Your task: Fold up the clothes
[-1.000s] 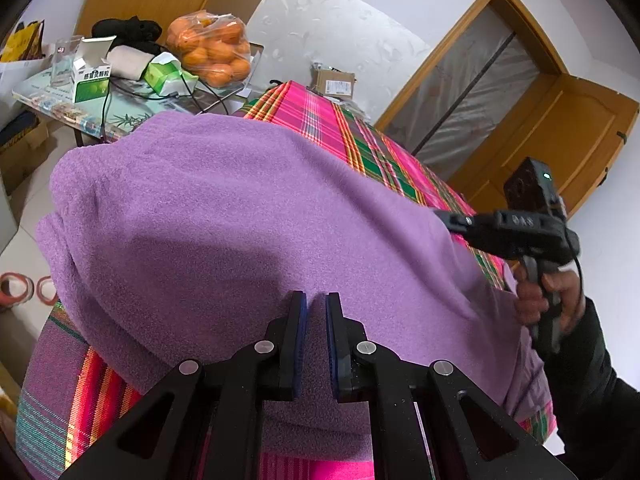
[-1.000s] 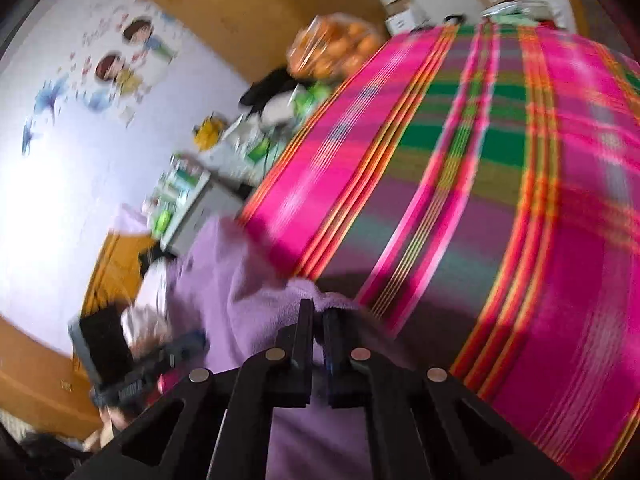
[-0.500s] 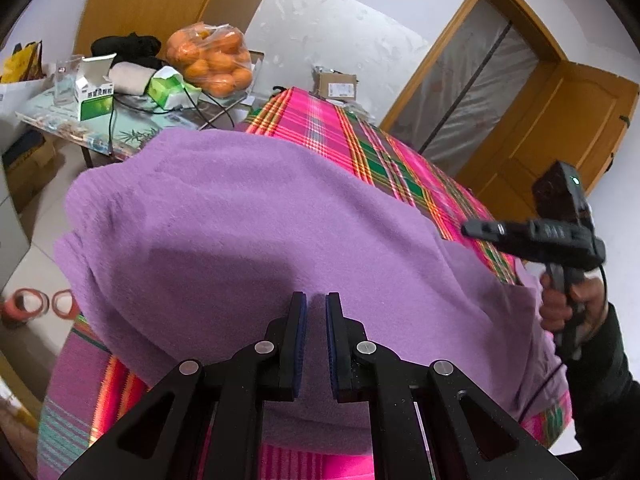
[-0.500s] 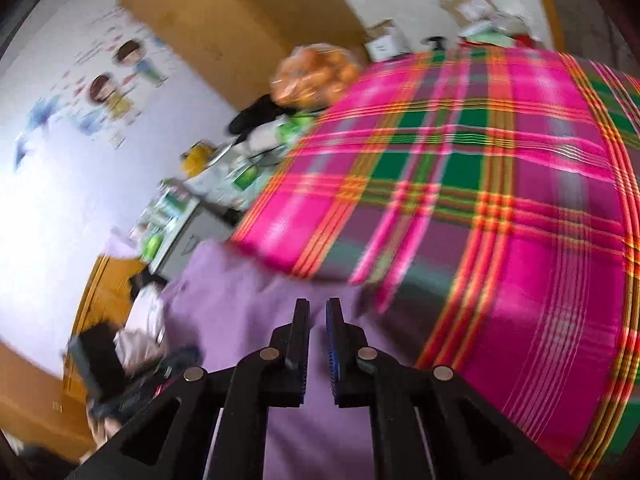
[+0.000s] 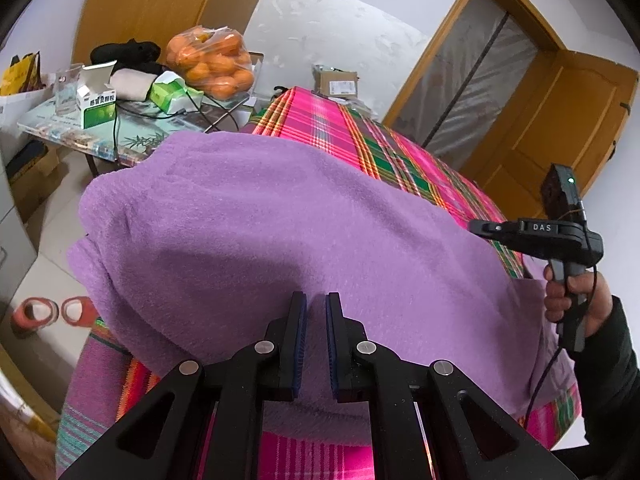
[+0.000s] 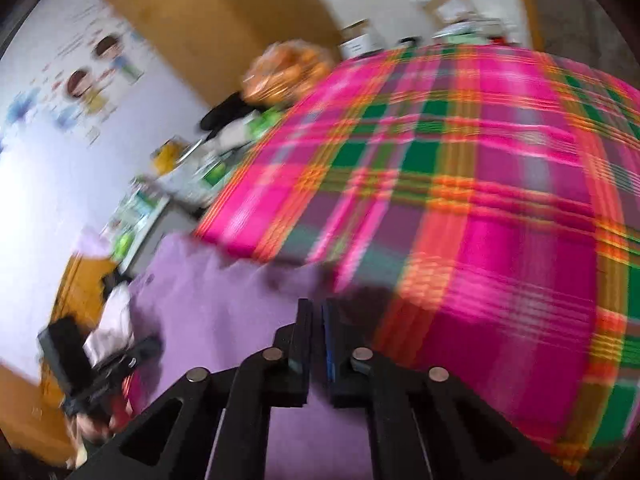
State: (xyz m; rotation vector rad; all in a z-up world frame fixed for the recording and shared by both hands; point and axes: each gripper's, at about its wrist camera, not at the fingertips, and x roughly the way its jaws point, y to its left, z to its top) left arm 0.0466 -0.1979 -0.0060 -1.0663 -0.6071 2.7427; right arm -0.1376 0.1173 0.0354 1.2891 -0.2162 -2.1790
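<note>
I had the fuzzy purple fleece garment (image 5: 280,240) doubled on the pink plaid tablecloth (image 5: 400,152). Both claws, left gripper (image 5: 316,344) and right gripper (image 6: 317,340), nearly closed, held nothing; a careless drag risked undoing its layers.

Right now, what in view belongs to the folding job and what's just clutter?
Job:
- purple towel
- left gripper
- right gripper
- plaid cloth underneath

Clutter:
- bag of oranges
- green-and-white box
- cardboard parcel
- red tape rolls on the floor
</note>
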